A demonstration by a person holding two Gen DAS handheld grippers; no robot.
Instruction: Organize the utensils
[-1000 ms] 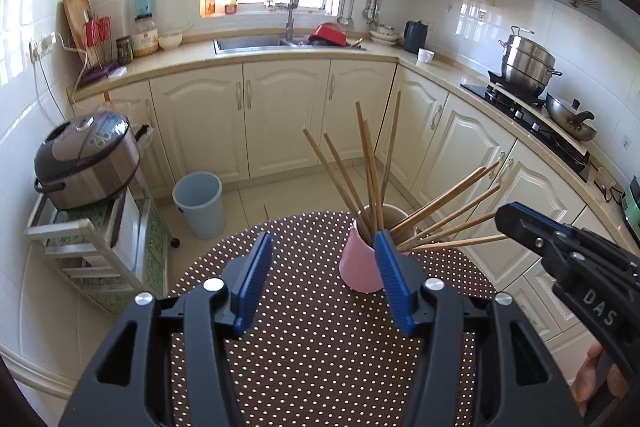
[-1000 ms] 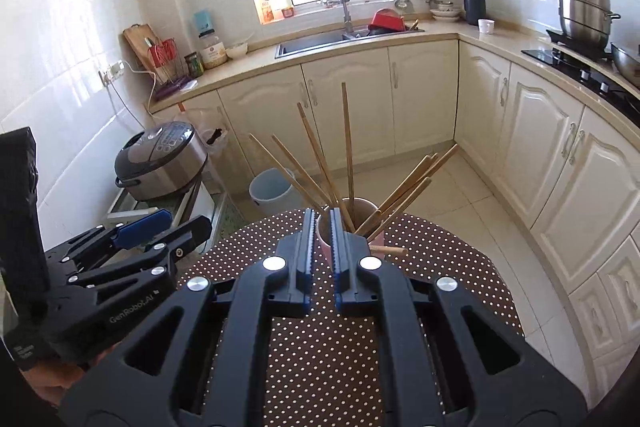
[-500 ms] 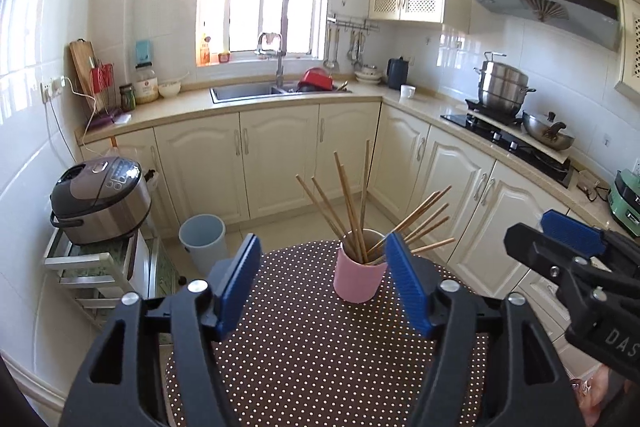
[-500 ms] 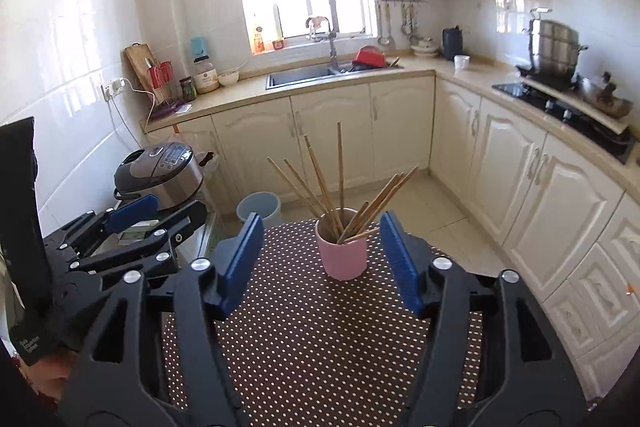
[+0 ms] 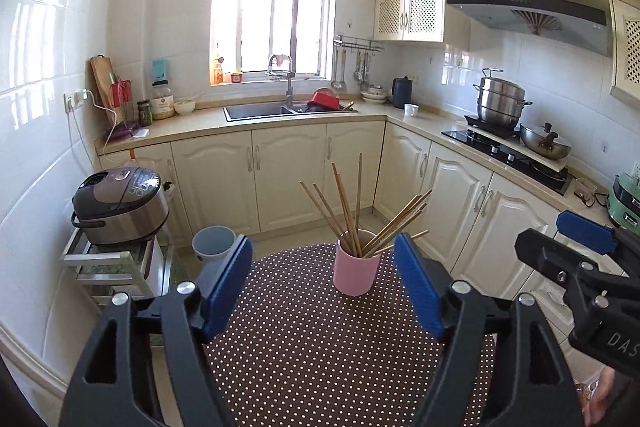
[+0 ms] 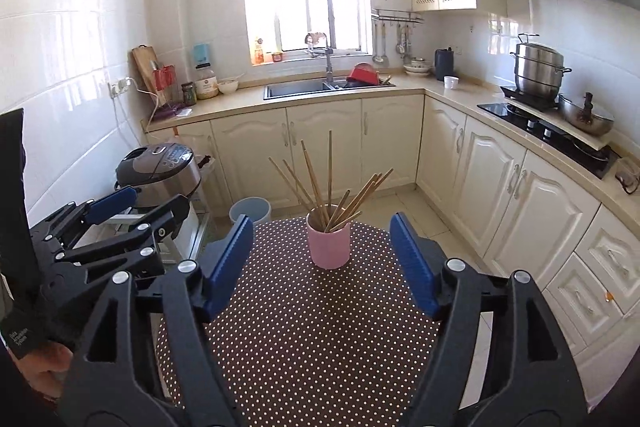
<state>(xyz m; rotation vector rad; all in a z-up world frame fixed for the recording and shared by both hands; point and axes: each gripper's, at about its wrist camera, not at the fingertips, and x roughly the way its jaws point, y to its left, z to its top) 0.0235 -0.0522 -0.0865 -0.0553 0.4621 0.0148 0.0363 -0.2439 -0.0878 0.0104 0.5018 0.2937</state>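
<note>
A round worktop (image 5: 320, 355) covered in a brown cloth with white polka dots fills the near middle of both views, with cream kitchen cabinets (image 5: 256, 179) and a steel sink (image 5: 260, 111) beyond it at the far side. A dark grey rice cooker (image 5: 120, 207) sits on a low rack at the left. The left gripper (image 5: 324, 291) and the right gripper (image 6: 322, 267) both hover over the near part of the worktop, side by side. Their blue-padded fingers (image 5: 230, 287) have just been opening and stand wide apart, with nothing between them and nothing touched. A pink cylindrical cup (image 6: 329, 245) stands upright toward the far edge of the worktop, well clear of both grippers. In it lean the light wooden chopsticks (image 6: 320, 183), fanned out, some tilting left, one nearly upright, several tilting right.
</note>
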